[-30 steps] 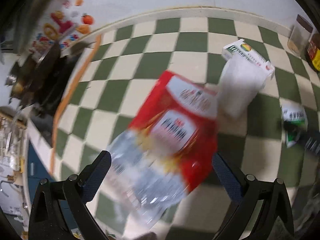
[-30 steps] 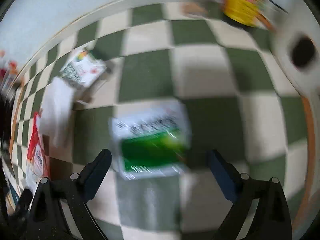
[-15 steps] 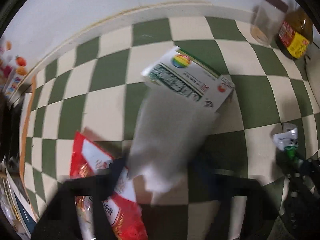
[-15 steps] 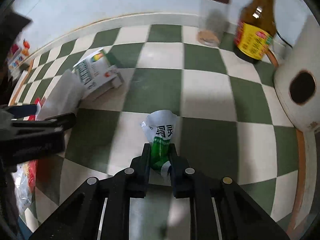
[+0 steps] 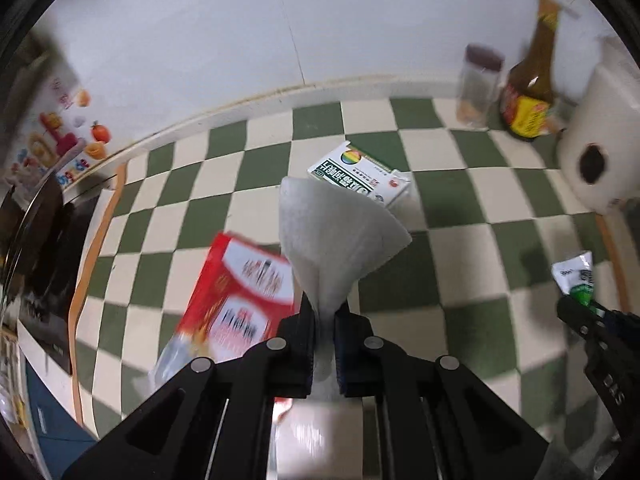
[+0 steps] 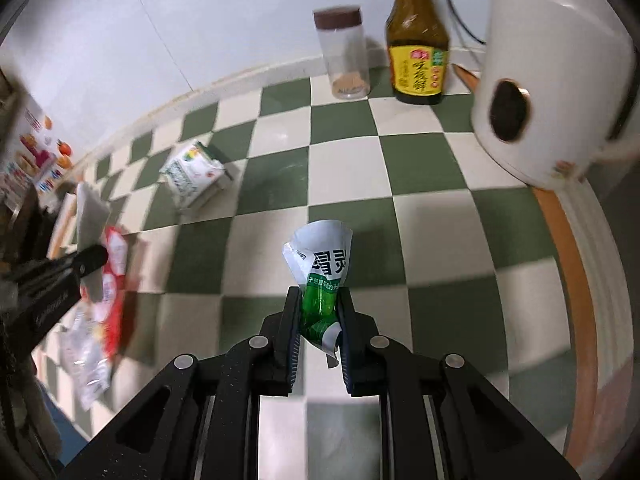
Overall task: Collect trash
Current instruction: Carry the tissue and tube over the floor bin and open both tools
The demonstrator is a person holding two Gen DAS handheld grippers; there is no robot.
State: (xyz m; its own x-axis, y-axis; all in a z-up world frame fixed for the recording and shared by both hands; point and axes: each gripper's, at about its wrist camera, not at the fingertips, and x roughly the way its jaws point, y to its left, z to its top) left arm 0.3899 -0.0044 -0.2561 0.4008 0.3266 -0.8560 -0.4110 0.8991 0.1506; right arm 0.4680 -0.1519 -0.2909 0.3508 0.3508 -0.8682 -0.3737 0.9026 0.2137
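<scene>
Black jaws of the left gripper (image 5: 322,320) are now pinched tight on the white tissue (image 5: 336,240), which a second ago lay on the checkered cloth (image 5: 460,320) beside the carton while these jaws stood wide over the red snack bag (image 5: 240,292); the right gripper (image 6: 318,312), likewise wide open then, is clamped on the green-and-white wrapper (image 6: 320,268), lifted at 12 o'clock of its fingers. Two pieces of trash are thus in hand, I judge, while the red snack bag at 10 o'clock and the white carton (image 5: 360,176) farther off at 12 o'clock remain to be collected, with jar (image 6: 346,54), sauce bottle (image 6: 418,52) and white appliance (image 6: 552,80) beyond at 1 to 2 o'clock.
</scene>
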